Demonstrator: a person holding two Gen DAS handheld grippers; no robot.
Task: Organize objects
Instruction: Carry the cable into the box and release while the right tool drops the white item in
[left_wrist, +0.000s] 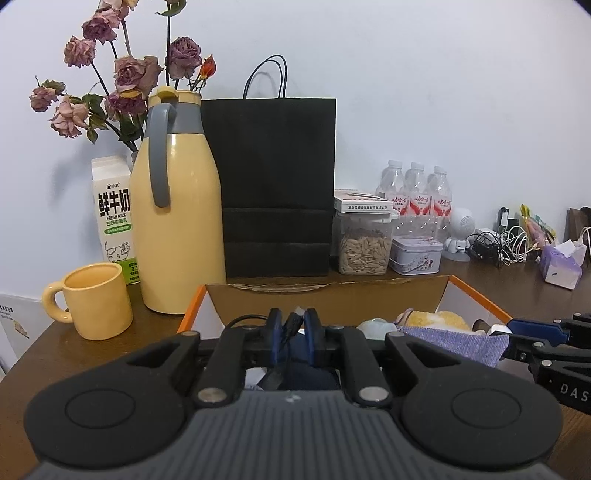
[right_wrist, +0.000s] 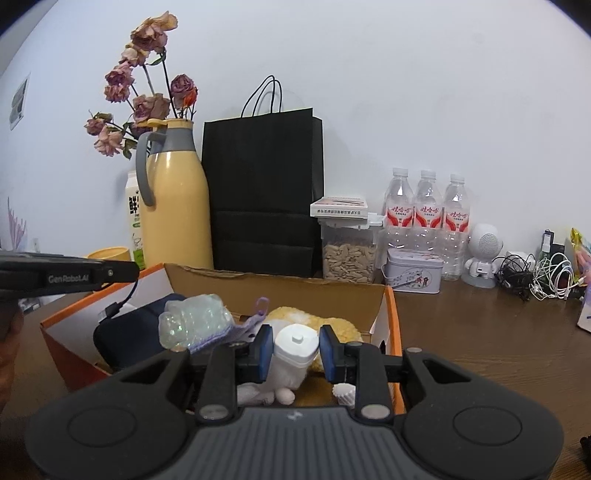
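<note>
An open orange-edged cardboard box (left_wrist: 332, 295) (right_wrist: 395, 314) sits on the brown table, holding a dark blue pouch (right_wrist: 129, 328), a purple knitted cloth (left_wrist: 458, 341), a yellow plush item (right_wrist: 332, 325) and a bubble-wrap bundle (right_wrist: 192, 319). My left gripper (left_wrist: 293, 334) is over the box, shut on a black cable plug (left_wrist: 291, 323). My right gripper (right_wrist: 296, 350) is over the box's right side, shut on a small white bottle (right_wrist: 295, 350). The right gripper also shows in the left wrist view (left_wrist: 535, 332).
Behind the box stand a yellow thermos jug (left_wrist: 177, 221), a yellow mug (left_wrist: 96, 299), a milk carton (left_wrist: 114, 218), a black paper bag (left_wrist: 275, 184), a seed jar (left_wrist: 364, 243), a tin (left_wrist: 417, 254) and water bottles (left_wrist: 417, 195). Cables (right_wrist: 546, 273) and a small white robot figure (right_wrist: 484, 254) lie at right.
</note>
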